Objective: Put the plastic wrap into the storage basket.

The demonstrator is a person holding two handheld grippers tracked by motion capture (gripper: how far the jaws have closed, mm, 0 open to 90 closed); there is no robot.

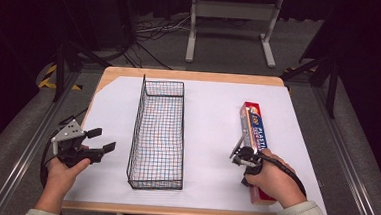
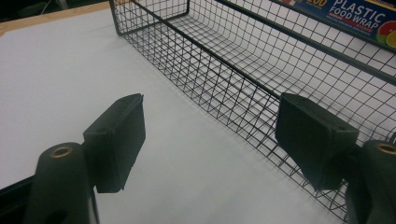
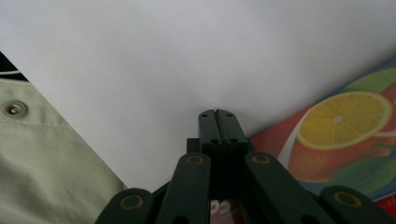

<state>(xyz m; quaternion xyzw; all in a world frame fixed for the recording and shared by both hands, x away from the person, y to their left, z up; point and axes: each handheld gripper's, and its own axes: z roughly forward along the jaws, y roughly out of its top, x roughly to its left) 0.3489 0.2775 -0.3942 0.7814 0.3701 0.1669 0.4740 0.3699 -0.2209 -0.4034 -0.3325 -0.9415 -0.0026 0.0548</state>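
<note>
the long red and blue cardboard box of plastic food wrap (image 1: pixel 253 136) lies flat on the white desk (image 1: pixel 207 123), right of the black wire basket (image 1: pixel 157 135), pointing away from the person, the right gripper (image 1: pixel 237 151) beside it with fingers pressed together, the left gripper (image 1: pixel 101 139) with fingers spread.

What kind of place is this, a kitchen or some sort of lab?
Probably a lab or recording studio. A white-covered table stands among dark curtains, loose floor cables and metal rails, and a person works with a hand-held left gripper and right gripper.
</note>
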